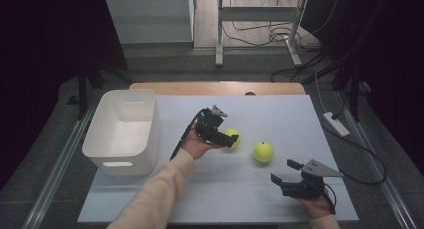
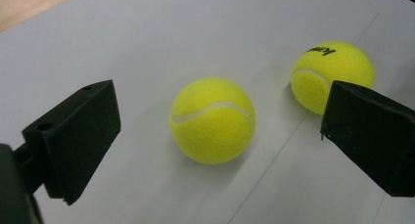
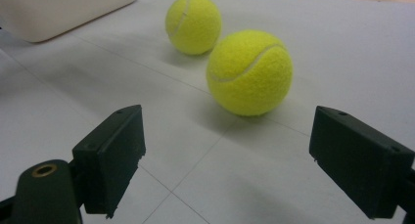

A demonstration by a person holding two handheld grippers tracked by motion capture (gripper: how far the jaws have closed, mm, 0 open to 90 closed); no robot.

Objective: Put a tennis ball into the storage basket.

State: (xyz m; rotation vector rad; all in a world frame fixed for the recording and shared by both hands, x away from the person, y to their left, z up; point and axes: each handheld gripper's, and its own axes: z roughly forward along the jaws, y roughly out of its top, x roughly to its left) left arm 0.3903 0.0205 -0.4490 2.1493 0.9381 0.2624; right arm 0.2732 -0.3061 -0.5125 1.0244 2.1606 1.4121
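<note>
Tennis ball [image 2: 333, 72] reads "Kawa", beside left tongs [image 2: 215, 136]

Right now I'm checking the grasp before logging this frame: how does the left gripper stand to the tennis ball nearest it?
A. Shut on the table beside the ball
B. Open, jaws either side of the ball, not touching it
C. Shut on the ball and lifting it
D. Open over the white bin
B: in the left gripper view the left gripper is open, its jaws wide apart, with the nearer tennis ball resting on the table between them, clear of both.
</note>
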